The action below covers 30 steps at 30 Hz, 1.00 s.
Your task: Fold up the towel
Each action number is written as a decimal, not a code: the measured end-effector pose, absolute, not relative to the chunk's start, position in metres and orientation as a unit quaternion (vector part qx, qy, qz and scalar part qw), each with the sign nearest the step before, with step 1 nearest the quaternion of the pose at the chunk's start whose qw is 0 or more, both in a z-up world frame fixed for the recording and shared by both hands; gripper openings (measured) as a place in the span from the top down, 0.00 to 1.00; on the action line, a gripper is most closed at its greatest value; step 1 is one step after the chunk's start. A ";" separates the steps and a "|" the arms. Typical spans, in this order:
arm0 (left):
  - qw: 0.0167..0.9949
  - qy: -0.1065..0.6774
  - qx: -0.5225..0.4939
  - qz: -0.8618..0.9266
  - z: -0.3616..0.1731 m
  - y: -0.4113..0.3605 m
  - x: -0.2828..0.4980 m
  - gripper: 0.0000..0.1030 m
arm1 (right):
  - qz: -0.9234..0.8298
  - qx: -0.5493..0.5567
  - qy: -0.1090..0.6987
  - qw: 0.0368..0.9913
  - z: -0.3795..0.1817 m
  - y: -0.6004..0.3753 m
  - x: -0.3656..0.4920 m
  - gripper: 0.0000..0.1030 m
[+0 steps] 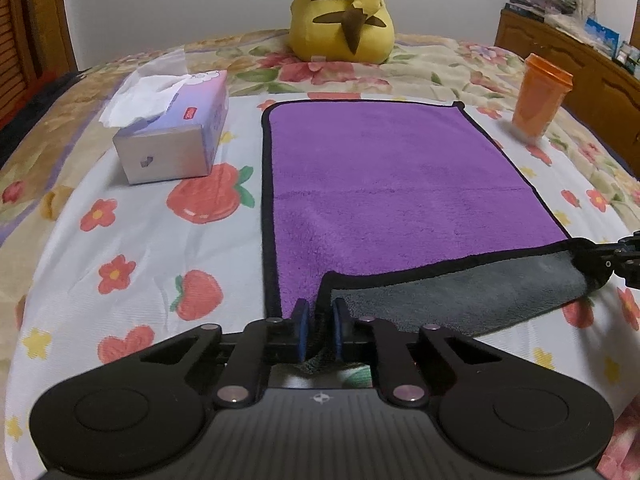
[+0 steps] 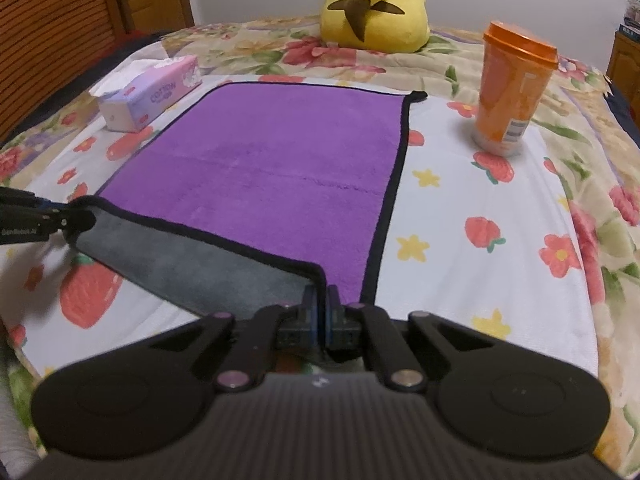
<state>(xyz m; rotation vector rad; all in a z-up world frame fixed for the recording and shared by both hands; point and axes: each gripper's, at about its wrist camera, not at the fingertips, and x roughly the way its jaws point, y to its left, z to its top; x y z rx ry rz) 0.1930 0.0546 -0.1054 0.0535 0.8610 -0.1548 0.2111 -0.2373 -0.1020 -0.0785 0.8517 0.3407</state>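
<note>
1. The room light is soft, warm and even; I can't tell where it comes from.
2. Shadows are faint: a soft one lies under the raised grey edge of the towel [image 1: 460, 292] on the bedspread [image 1: 132, 248].
3. No hard glare, only a dull sheen on the orange cup [image 2: 512, 92].
4. Both fisheye views bow the bed's edges and darken in the corners.
5. The focus is soft throughout (the cup's label is unreadable), though "COTTON" reads on the tissue box [image 2: 152, 94].
6. The plush toy [image 1: 344, 12] looks slightly smeared.
</note>
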 end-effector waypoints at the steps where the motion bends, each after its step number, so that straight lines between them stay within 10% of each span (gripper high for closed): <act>1: 0.906 0.416 0.026 -0.075 -0.105 0.055 0.193 0.88 | 0.165 -0.037 0.410 0.896 -0.102 -0.237 0.211 0.96; 30: 0.948 0.307 -0.001 -0.089 -0.054 0.050 0.181 0.92 | 0.179 -0.024 0.327 0.928 -0.067 -0.247 0.220 0.96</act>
